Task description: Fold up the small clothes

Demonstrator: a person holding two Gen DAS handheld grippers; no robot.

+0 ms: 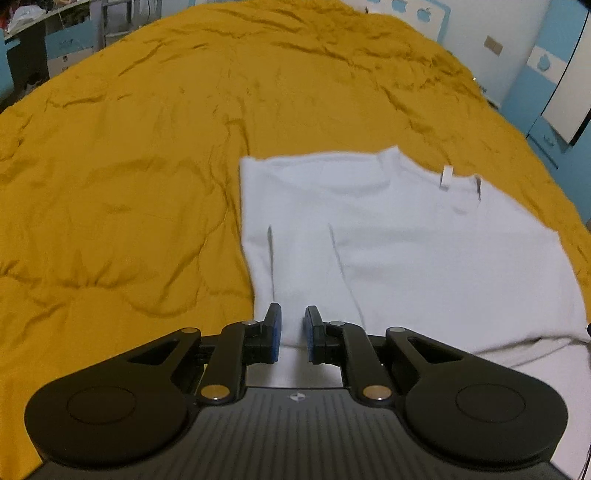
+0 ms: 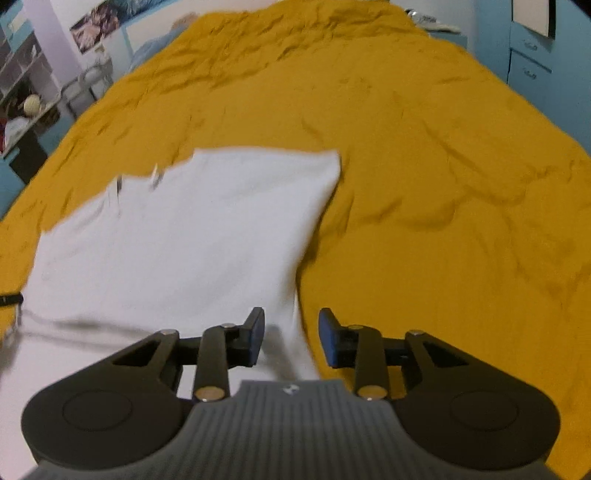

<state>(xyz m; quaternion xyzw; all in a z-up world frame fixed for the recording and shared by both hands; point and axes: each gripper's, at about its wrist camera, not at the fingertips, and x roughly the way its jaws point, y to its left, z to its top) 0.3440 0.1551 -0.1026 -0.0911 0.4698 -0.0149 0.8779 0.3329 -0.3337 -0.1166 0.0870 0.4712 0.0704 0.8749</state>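
Observation:
A white t-shirt (image 1: 406,251) lies flat on the mustard-yellow bedspread (image 1: 129,166), with its sides folded in, its collar and a small tag at the far end. My left gripper (image 1: 293,332) hovers over the shirt's near left edge, its jaws a little apart with nothing between them. In the right wrist view the same shirt (image 2: 177,243) lies left of centre on the bedspread (image 2: 443,203). My right gripper (image 2: 291,336) is open and empty over the shirt's near right edge.
Blue and white cabinets (image 1: 546,74) stand beyond the bed's far right side. A desk with clutter (image 1: 33,33) is at the far left. Shelves with items (image 2: 26,96) show at the left in the right wrist view, blue drawers (image 2: 532,59) at the right.

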